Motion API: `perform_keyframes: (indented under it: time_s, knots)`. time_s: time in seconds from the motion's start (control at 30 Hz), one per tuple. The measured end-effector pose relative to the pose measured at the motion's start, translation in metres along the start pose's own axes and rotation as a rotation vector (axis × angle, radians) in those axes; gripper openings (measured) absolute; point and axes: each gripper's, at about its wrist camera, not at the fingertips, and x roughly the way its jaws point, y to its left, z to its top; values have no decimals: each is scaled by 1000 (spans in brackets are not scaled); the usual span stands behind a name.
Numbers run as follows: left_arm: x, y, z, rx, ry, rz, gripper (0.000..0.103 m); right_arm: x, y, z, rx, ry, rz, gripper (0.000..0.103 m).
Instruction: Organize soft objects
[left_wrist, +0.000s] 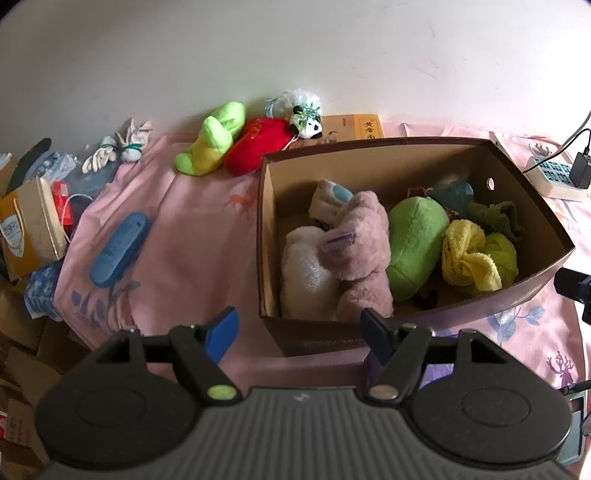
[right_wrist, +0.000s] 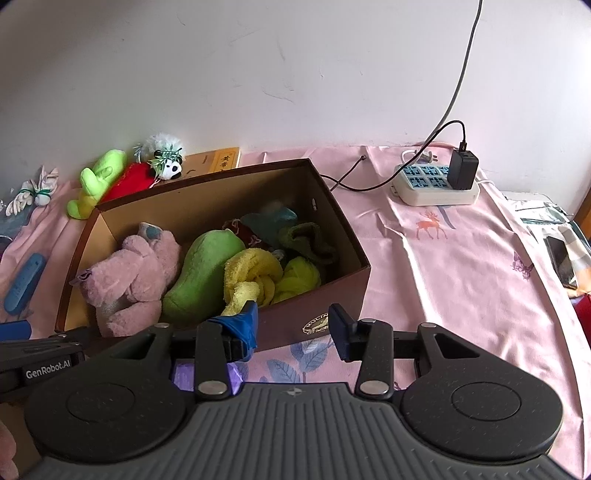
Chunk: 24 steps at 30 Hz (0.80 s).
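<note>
Grippers (left_wrist: 299, 332) (right_wrist: 293, 330) wide at box (left_wrist: 424, 325) rim

Plain off-white scuffed wall (right_wrist: 295, 74) behind everything, daylight washing it out a bit. The surface is covered with a pink printed cotton sheet with deer and leaf motifs (right_wrist: 443, 258). Stacked brown cardboard cartons (left_wrist: 18, 354) sit down on the left.

a bed spread with a pink printed sheet (left_wrist: 192, 221) carries a brown cardboard box (left_wrist: 317, 341) near its middle. behind the box lie a green plush (left_wrist: 212, 140), a red plush (left_wrist: 258, 144), a panda toy (left_wrist: 308, 125) and a yellow book (left_wrist: 364, 127). left of it rests a blue remote (left_wrist: 118, 249); a white power strip (right_wrist: 432, 184) sits to its right
</note>
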Motion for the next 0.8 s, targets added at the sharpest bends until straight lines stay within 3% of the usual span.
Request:
perform_keyframes:
  time_s: [0.8]
  knots:
    - [-18,0,-17,10,-24,43,72,-20,12,-12,-69,-16,38,26]
